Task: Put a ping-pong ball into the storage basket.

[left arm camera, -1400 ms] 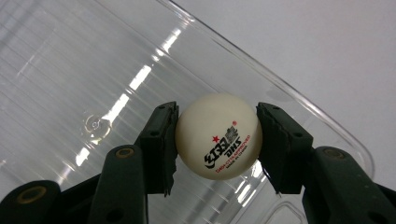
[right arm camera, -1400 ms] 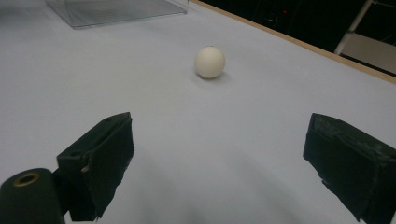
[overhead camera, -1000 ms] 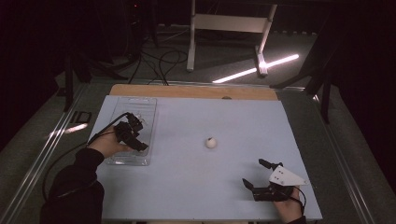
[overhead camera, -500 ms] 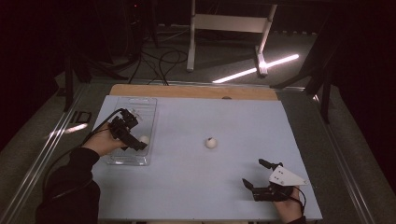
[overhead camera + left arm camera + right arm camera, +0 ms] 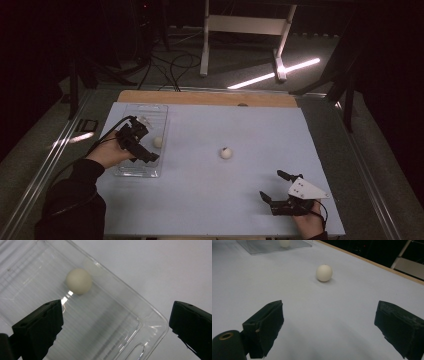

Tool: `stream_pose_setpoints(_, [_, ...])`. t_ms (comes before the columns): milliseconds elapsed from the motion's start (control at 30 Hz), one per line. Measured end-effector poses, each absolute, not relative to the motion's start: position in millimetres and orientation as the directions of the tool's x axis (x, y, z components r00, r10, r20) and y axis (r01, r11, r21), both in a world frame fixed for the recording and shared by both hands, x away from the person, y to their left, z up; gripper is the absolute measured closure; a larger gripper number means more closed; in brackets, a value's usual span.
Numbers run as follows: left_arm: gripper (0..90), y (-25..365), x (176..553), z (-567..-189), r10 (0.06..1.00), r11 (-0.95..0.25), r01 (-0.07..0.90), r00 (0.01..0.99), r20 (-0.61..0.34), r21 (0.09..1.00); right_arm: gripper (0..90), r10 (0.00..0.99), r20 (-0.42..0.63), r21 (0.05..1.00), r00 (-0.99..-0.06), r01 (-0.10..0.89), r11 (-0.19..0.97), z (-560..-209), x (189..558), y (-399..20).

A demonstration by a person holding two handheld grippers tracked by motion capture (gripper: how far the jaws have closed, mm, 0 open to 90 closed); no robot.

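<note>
Two light, smooth balls: one [image 5: 79, 281] lies in the clear tray [image 5: 125, 170] at the left beneath our left gripper [image 5: 117, 322], whose jaws have just opened wide and stand empty; the other ball [image 5: 225, 153] sits mid-table, far from our right gripper [image 5: 332, 327], also wide. We judge them slippery, best pinched across the middle.

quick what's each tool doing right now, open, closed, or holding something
Left tool: open, jaws just opened, nothing between them; ball lies in the clear tray.
Right tool: open, holding nothing.

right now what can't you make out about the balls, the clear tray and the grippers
- Dark mark on the white ball on the table: too small in the high view.
- Clear plastic tray: far end cut off by the left gripper view's edge.
- Ball in the tray: top cut off in the right gripper view.
- Left gripper: jaws, just opened, blend together in the dark high view.
</note>
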State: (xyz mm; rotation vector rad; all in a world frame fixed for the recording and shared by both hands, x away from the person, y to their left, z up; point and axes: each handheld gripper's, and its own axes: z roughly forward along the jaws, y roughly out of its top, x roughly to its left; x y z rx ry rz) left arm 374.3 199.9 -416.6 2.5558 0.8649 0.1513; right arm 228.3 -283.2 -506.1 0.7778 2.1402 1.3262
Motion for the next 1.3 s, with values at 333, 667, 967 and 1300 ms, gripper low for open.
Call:
stream_pose_setpoints(333, [0.4,185,368,-410,0.559,-0.729,0.513,0.828,-0.039,0.453,8.5,0.695,-0.117,0.909,-0.709,0.205,0.363,-506,228,-283])
stream_pose_setpoints(667, [0.4,173,364,-402,0.541,-0.73,0.499,0.84,-0.051,0.467,8.5,0.694,-0.115,0.909,-0.711,0.207,0.362,-506,228,-283])
stream_pose_setpoints(967, [0.4,161,362,-398,0.517,-0.752,0.477,0.855,-0.043,0.455,8.5,0.694,-0.113,0.91,-0.711,0.207,0.36,-506,228,-283])
stream_pose_setpoints(1300, [0.4,153,360,-393,0.505,-0.749,0.468,0.861,-0.053,0.469,8.5,0.694,-0.109,0.909,-0.712,0.211,0.36,-506,228,-283])
